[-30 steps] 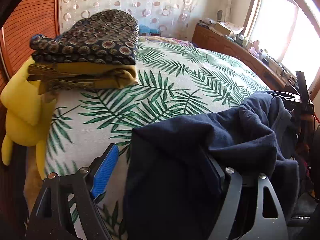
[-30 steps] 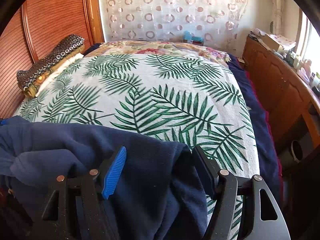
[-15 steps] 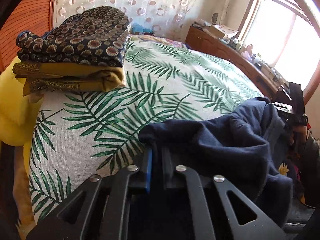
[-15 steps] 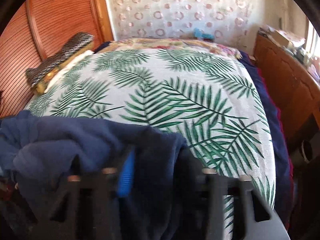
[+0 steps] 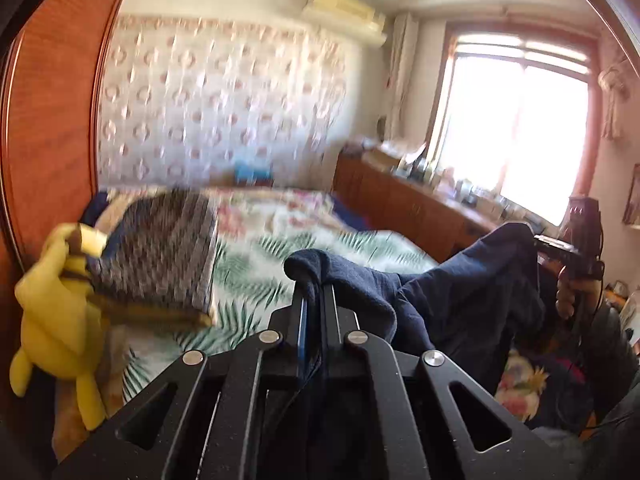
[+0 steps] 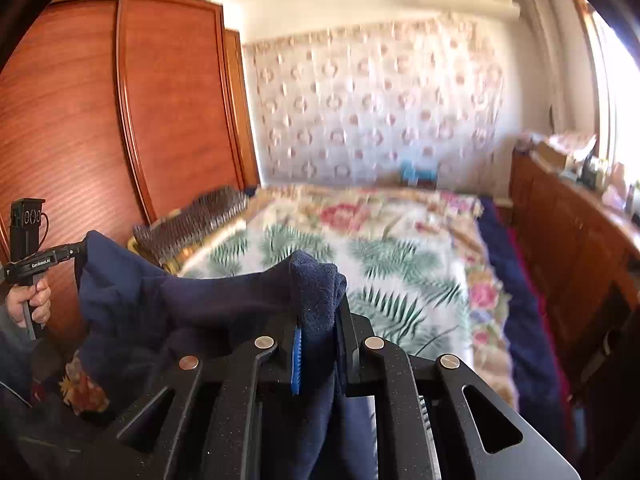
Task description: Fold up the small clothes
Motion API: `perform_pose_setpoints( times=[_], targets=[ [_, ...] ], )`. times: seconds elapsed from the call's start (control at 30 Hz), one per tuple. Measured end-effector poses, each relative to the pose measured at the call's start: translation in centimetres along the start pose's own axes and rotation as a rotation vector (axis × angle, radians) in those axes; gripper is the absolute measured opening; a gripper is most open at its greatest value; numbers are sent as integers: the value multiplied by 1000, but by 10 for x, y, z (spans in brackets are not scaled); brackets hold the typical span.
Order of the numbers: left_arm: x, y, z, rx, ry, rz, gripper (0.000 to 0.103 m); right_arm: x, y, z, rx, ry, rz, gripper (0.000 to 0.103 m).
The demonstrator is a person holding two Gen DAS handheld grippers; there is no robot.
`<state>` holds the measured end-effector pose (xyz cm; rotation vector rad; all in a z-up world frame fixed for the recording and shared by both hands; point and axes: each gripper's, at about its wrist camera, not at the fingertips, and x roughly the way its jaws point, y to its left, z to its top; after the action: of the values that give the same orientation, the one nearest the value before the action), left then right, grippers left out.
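A navy blue garment point(image 5: 460, 300) hangs stretched between my two grippers, lifted above the bed. My left gripper point(image 5: 316, 300) is shut on one bunched edge of it. My right gripper point(image 6: 318, 312) is shut on the other edge of the garment point(image 6: 200, 300), which sags in the middle. In the left wrist view the right gripper point(image 5: 580, 248) shows at the far right; in the right wrist view the left gripper point(image 6: 32, 240) shows at the far left, held in a hand.
The bed with a palm-leaf cover point(image 6: 400, 264) lies ahead and below. A stack of folded patterned and yellow clothes point(image 5: 160, 256) sits at its left edge, with a yellow soft toy point(image 5: 52, 320) beside it. A wooden wardrobe point(image 6: 120, 120) stands left, a wooden sideboard point(image 6: 568, 220) right.
Both grippers closed on the navy garment and lifted it up off the bed; both views have tilted upward toward the wall and window.
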<state>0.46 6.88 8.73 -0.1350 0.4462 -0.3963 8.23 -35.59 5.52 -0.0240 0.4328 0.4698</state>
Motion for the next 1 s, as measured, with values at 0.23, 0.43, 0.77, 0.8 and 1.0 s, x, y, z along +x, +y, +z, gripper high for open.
perform_pose_setpoints(
  times=[0.23, 0.43, 0.77, 0.8, 1.0],
  targets=[
    [-48, -4, 43, -4, -166, 0, 6, -86, -1, 38, -22, -145, -3, 12],
    [-50, 2, 83, 9, -252, 19, 6, -126, 4, 72, -81, -255, -40, 12],
    [108, 63, 96, 34, -49, 132, 11, -22, -13, 107, -61, -144, -150, 13],
    [139, 74, 90, 38, -12, 147, 15, 2, -17, 107, -63, -113, -180, 16],
    [202, 95, 45, 36, 162, 169, 46, 140, -61, 76, 19, 156, -385, 50]
  ],
)
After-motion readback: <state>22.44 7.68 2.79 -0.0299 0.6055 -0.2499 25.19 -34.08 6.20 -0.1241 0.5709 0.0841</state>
